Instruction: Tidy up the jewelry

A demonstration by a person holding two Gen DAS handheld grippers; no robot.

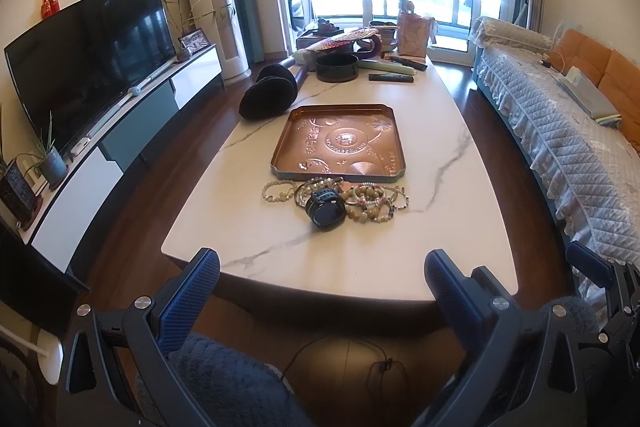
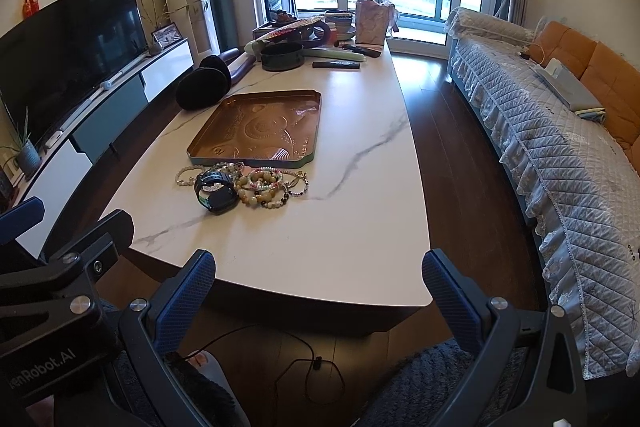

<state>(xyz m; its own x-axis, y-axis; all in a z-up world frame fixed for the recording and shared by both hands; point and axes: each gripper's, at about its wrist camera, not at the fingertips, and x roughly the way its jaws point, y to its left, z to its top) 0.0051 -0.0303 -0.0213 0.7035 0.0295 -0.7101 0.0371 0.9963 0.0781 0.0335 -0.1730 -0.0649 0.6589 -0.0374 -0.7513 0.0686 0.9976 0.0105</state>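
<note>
A pile of beaded bracelets (image 1: 370, 197) and a black smartwatch (image 1: 325, 207) lies on the white marble table (image 1: 360, 247), just in front of a copper tray (image 1: 340, 143). The tray holds a small item near its front left corner. My left gripper (image 1: 322, 267) is open and empty, held back over the table's near edge. In the right wrist view the bracelets (image 2: 262, 187), watch (image 2: 214, 193) and tray (image 2: 260, 127) sit left of centre. My right gripper (image 2: 318, 269) is open and empty at the near edge. The left gripper's body (image 2: 60, 267) shows at the left.
Black earmuffs (image 1: 268, 95), a dark round tin (image 1: 337, 67), remotes and bags crowd the table's far end. A TV (image 1: 88, 55) on its cabinet stands left. A sofa with a quilted cover (image 1: 560, 131) runs along the right. A cable lies on the floor (image 2: 312, 367).
</note>
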